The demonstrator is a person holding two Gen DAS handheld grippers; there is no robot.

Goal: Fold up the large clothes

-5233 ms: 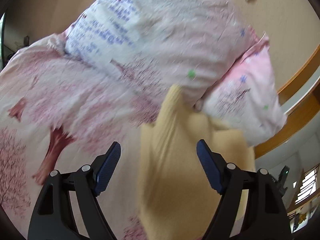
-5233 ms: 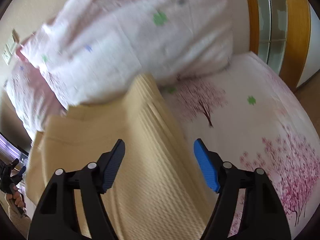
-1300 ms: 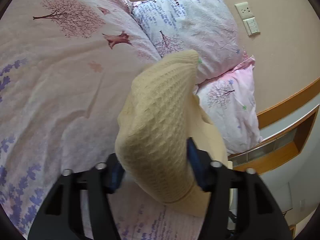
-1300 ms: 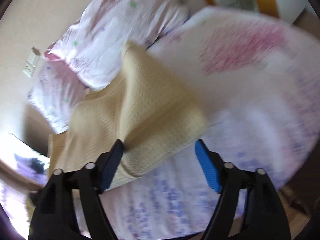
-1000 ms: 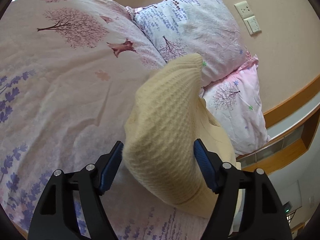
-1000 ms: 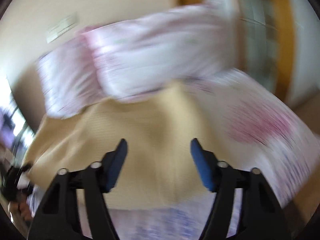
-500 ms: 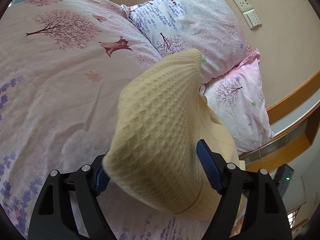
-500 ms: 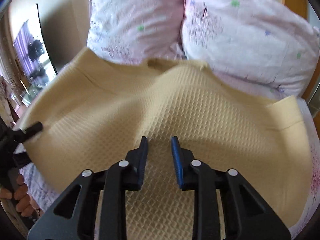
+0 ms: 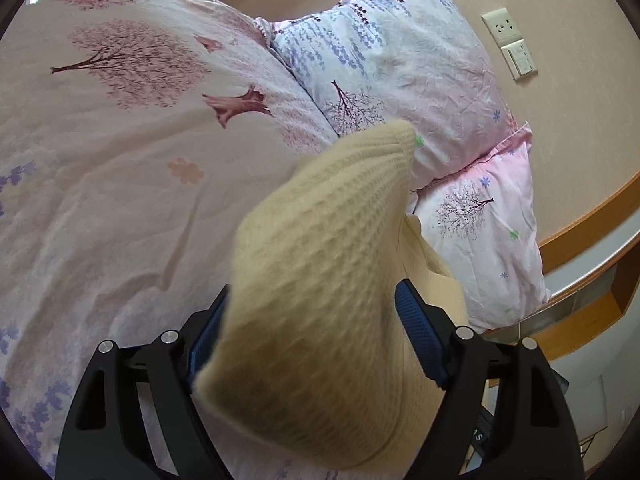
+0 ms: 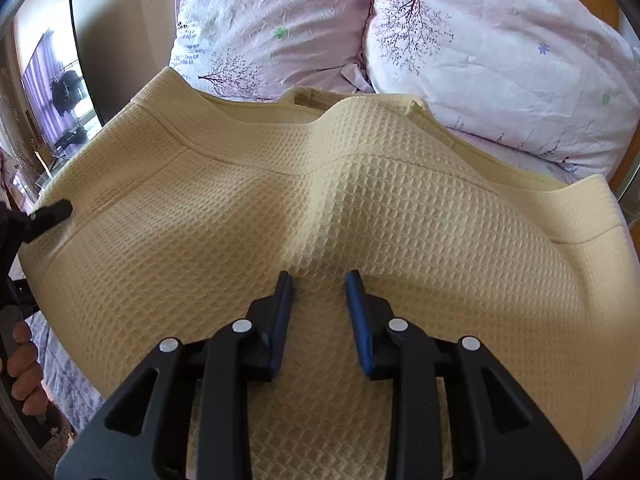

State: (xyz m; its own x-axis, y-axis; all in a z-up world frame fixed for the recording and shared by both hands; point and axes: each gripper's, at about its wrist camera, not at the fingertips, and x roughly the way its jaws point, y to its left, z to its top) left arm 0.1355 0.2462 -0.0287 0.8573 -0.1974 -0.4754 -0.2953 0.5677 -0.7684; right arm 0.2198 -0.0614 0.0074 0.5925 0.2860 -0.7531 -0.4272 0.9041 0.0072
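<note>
Before you lies a pale pink bedspread printed with pink trees (image 9: 120, 128), two rumpled tree-print pillows (image 9: 404, 68) (image 9: 484, 232) at its head, and a white wall socket and switch (image 9: 510, 42) on the beige wall (image 9: 580, 120).

Yellow sweater (image 10: 400, 208): matt waffle-knit cloth, coarse w/ ribbed hem. Pillows (image 10: 500, 52): thin crinkled printed cotton (upper frame). Right gripper (image 10: 320, 280): matt black plastic, textured blue pads (image 10: 358, 312).

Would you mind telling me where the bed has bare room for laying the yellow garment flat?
The duvet left of the left gripper lies bare up to the pillows. By the right gripper it is crowded: the yellow garment reaches the pillows.
</note>
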